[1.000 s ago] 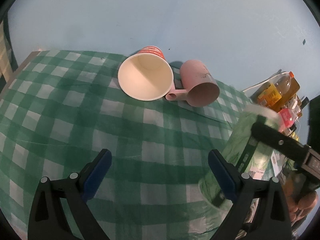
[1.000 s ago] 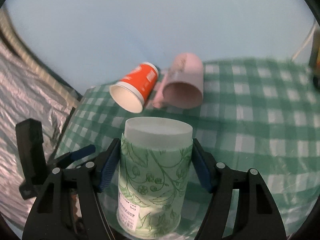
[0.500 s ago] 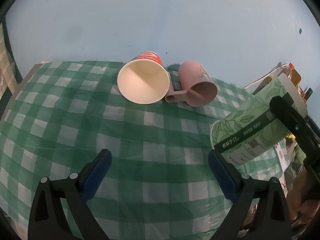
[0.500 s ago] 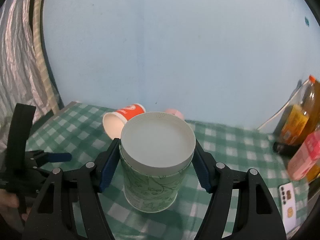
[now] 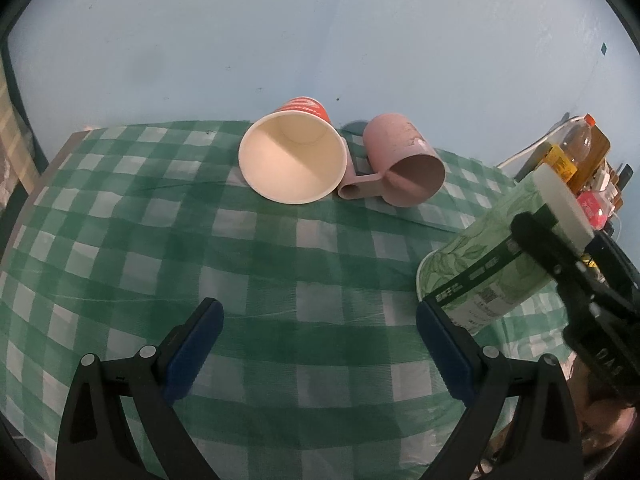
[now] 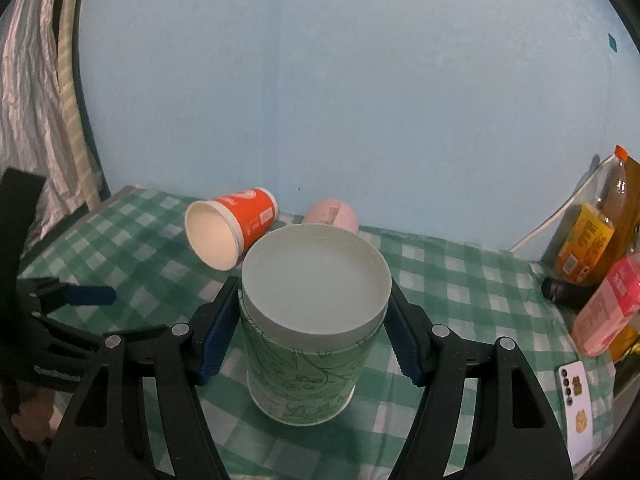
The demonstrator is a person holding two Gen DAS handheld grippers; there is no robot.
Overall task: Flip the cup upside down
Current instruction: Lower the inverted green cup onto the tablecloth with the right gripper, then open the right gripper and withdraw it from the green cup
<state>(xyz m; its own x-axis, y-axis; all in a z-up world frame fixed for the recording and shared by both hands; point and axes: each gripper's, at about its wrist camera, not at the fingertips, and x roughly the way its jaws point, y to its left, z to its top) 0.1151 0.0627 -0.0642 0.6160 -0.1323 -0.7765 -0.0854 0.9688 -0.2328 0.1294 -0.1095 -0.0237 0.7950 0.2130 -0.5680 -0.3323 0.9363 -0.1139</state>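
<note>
My right gripper (image 6: 314,332) is shut on a green leaf-patterned paper cup (image 6: 304,376), held base-up with its white bottom toward the camera and its rim down at the green checked tablecloth (image 6: 460,292). The cup also shows in the left wrist view (image 5: 492,272), tilted at the right edge. My left gripper (image 5: 318,348) is open and empty above the cloth. A red paper cup (image 5: 294,160) and a pink mug (image 5: 404,172) lie on their sides at the back.
Bottles (image 6: 588,240) and a pink carton (image 6: 608,308) stand at the right edge near a phone (image 6: 576,408). A blue wall (image 6: 340,80) backs the table. Silver fabric (image 6: 32,120) hangs at the left.
The right gripper has turned the green cup over and brought it lower toward the cloth. The left gripper stays open with little movement.
</note>
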